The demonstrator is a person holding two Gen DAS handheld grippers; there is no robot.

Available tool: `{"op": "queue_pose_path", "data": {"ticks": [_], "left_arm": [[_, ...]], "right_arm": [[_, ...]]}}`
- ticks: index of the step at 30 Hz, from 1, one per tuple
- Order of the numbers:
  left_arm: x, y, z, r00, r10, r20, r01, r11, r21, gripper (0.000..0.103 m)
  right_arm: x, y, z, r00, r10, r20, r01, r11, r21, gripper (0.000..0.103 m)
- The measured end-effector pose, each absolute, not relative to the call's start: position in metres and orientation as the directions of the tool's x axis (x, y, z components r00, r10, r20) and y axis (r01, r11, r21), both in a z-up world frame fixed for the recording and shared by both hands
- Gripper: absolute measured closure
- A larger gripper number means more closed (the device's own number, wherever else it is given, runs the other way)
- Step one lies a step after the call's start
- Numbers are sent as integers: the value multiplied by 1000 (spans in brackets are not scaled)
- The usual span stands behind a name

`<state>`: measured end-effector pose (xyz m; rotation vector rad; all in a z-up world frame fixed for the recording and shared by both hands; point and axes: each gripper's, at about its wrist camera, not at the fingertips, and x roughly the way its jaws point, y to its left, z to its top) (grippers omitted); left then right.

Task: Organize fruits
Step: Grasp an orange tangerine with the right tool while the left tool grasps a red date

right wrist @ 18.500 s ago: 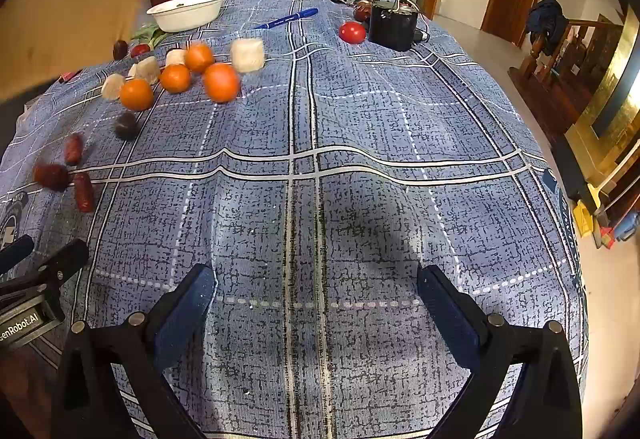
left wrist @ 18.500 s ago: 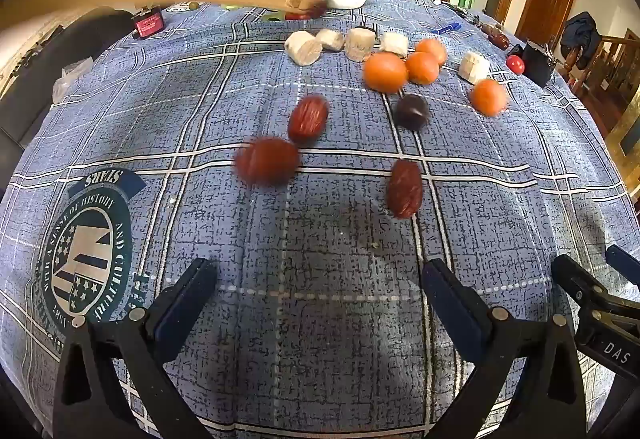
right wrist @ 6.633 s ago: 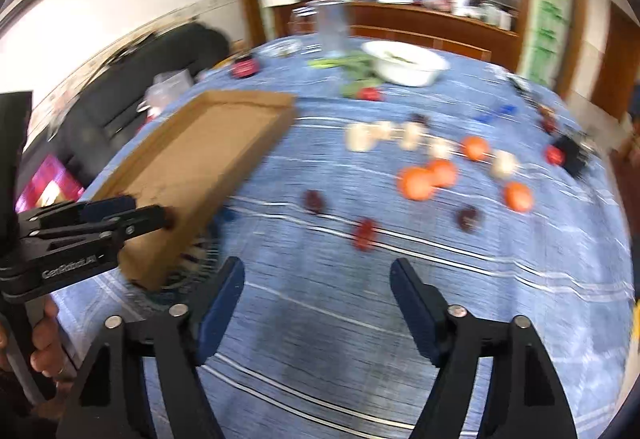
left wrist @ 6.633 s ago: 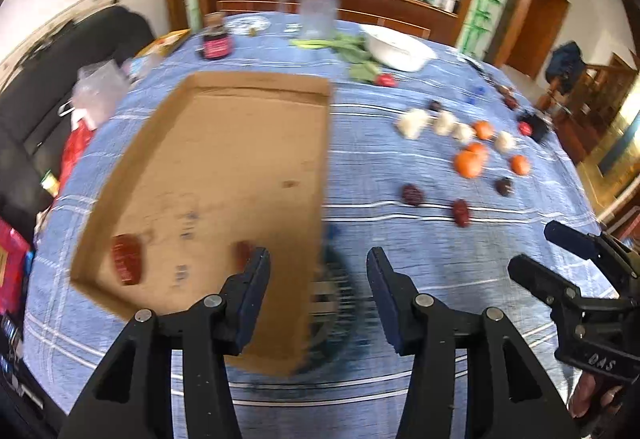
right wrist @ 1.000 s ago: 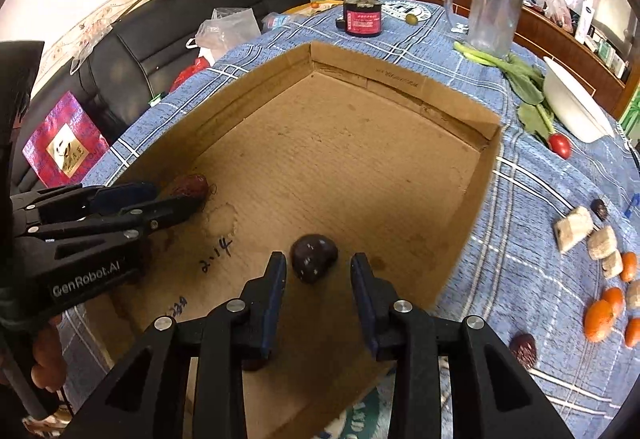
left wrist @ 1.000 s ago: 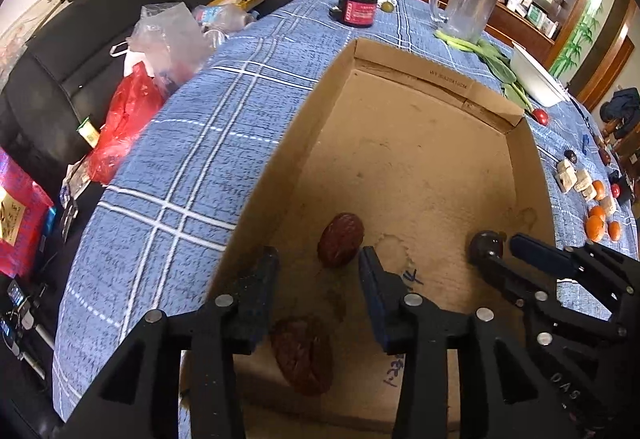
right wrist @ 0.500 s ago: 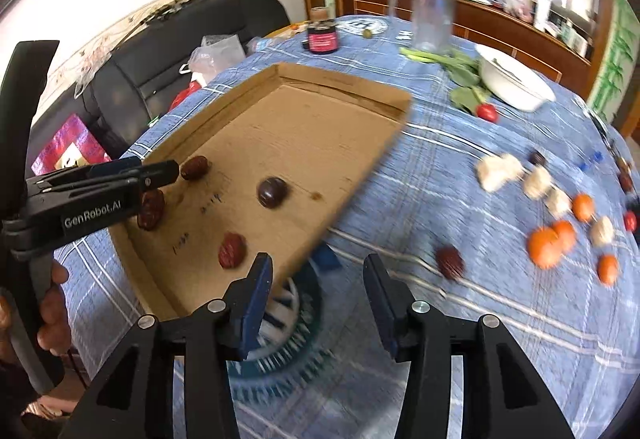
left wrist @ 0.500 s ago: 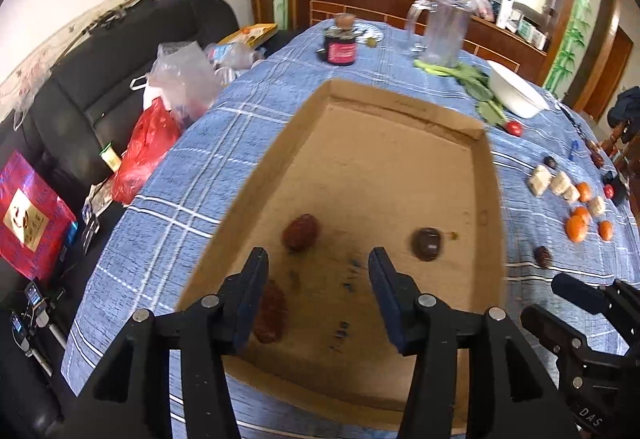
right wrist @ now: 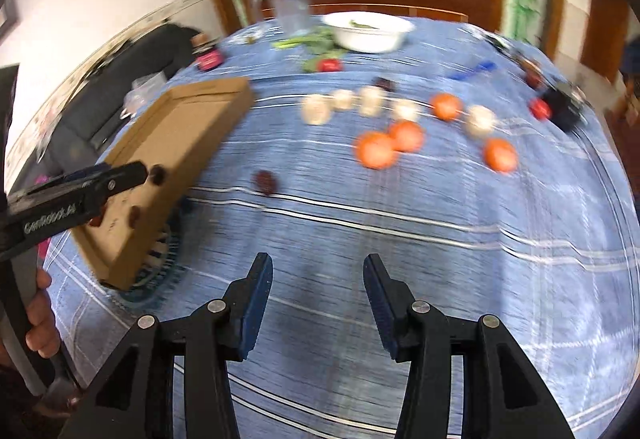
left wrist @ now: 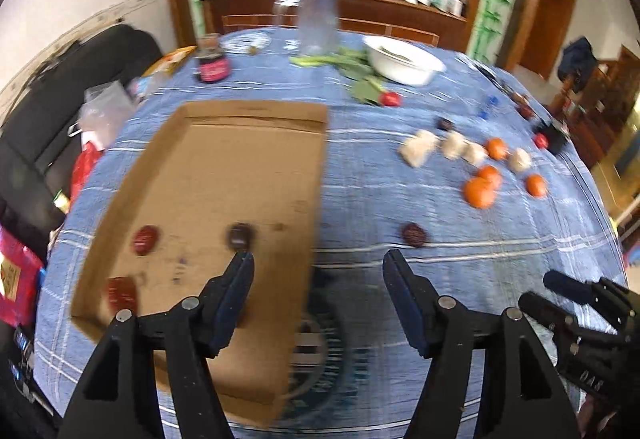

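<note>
- Left wrist view shows your left claw [left wrist: 318, 265] over the near edge of the cardboard tray [left wrist: 256, 111]; its jaws have just been opening, they stand well apart and nothing is between them.
- Inside this tray you have three dark red dates: one [left wrist: 145, 239] near the left wall, one [left wrist: 121, 293] in the near left corner, and a darker one [left wrist: 240, 235] just beyond the left fingertip.
- One more date [left wrist: 414, 234] lies alone on the blue checked tabletop [left wrist: 400, 191], to the right of the tray.
- Beyond it, the oranges [left wrist: 480, 191] and the pale cut pieces [left wrist: 418, 151] lie in a loose group, well apart from the tray.
- Right wrist view shows your right claw [right wrist: 318, 267] over bare cloth; its jaws opened a moment ago and now stand partly open and hold nothing.
- Both views are blurred, so small details you cannot read.
- A white bowl [left wrist: 404, 59] stands at the far side, with green leaves [left wrist: 352, 65] beside it.
</note>
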<state>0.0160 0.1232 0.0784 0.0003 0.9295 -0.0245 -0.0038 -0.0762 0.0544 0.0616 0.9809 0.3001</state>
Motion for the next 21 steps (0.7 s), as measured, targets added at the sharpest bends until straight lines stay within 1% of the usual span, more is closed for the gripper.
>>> {"op": "queue_pose_path", "data": {"ticks": [4, 9, 14, 18, 21], "left_arm": [[21, 92, 70, 573, -44, -819, 73, 997, -2, 37], [25, 68, 58, 538, -50, -841, 97, 995, 3, 37], [29, 64, 49, 505, -48, -862, 78, 997, -10, 37], [34, 64, 41, 484, -40, -874, 54, 998, -15, 37], [40, 64, 37, 467, -45, -883, 38, 999, -31, 37]], "right_arm": [[-5, -117, 50, 529, 254, -810, -146, 967, 208, 52], [3, -151, 45, 532, 245, -810, -102, 969, 226, 52], [27, -181, 45, 557, 213, -803, -73, 975, 208, 52], [62, -207, 42, 561, 184, -807, -47, 980, 191, 52], [89, -204, 36, 551, 179, -815, -81, 984, 161, 52]]}}
